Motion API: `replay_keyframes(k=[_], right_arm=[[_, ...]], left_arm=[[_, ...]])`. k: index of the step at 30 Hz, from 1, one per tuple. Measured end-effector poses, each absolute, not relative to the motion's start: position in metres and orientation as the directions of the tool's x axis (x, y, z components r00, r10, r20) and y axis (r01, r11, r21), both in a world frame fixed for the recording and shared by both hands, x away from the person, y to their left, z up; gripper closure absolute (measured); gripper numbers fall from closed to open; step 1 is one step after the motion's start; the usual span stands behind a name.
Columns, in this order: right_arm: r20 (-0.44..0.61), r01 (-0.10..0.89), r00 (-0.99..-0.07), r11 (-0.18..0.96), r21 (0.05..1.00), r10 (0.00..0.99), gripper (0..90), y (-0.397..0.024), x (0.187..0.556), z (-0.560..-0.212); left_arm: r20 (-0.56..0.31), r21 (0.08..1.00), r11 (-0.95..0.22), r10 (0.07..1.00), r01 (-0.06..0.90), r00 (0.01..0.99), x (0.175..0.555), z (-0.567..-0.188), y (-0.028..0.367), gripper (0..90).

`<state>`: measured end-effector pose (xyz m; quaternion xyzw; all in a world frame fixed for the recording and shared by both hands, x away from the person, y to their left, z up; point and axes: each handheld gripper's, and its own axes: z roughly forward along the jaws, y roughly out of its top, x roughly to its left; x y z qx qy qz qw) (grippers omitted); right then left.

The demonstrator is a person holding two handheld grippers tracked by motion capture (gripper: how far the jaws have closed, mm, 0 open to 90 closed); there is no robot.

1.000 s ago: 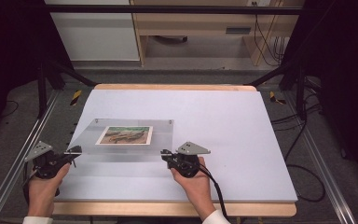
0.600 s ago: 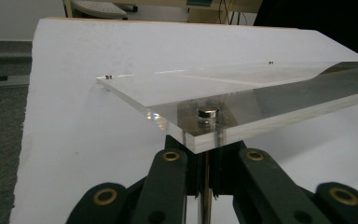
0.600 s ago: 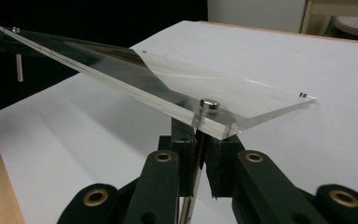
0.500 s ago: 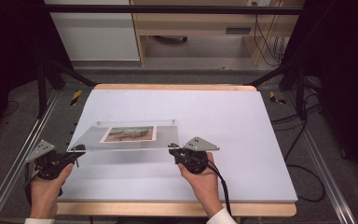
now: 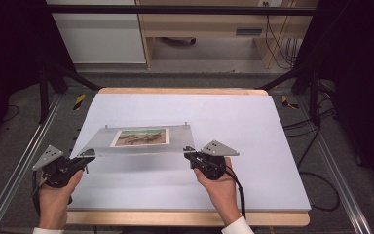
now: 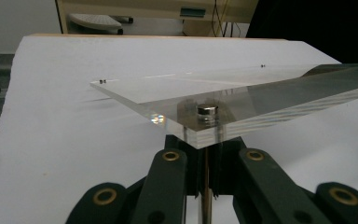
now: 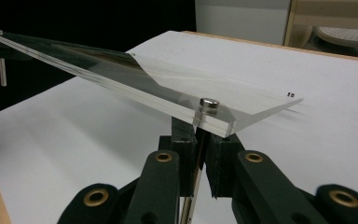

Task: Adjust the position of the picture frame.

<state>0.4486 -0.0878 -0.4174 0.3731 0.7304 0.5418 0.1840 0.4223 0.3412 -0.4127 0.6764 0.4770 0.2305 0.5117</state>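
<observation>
A white-topped table (image 5: pixel 253 146) with a wooden rim stands on grey floor (image 5: pixel 24 131) between dark metal rails (image 5: pixel 9 180), with a white cabinet (image 5: pixel 97 34) at eleven o'clock and wooden furniture (image 5: pixel 209 24) at twelve.

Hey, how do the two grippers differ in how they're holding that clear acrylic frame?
The left gripper pinches the near left corner post of the acrylic frame; the right gripper pinches the near right one. The left gripper sits slightly nearer the person than the right gripper. Both are shut on metal posts beneath the panel, lifting its near edge.
</observation>
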Motion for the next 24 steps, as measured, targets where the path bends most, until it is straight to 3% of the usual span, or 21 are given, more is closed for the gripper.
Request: replay_keyframes(k=[24], right_arm=[[0.133,0.345,-0.644,0.130,0.930,0.753,82.7,-0.104,0.446,-0.413]], left_arm=[[-0.165,0.923,-0.025,0.876,0.385,0.453,0.419,-0.408,0.325,83.7]])
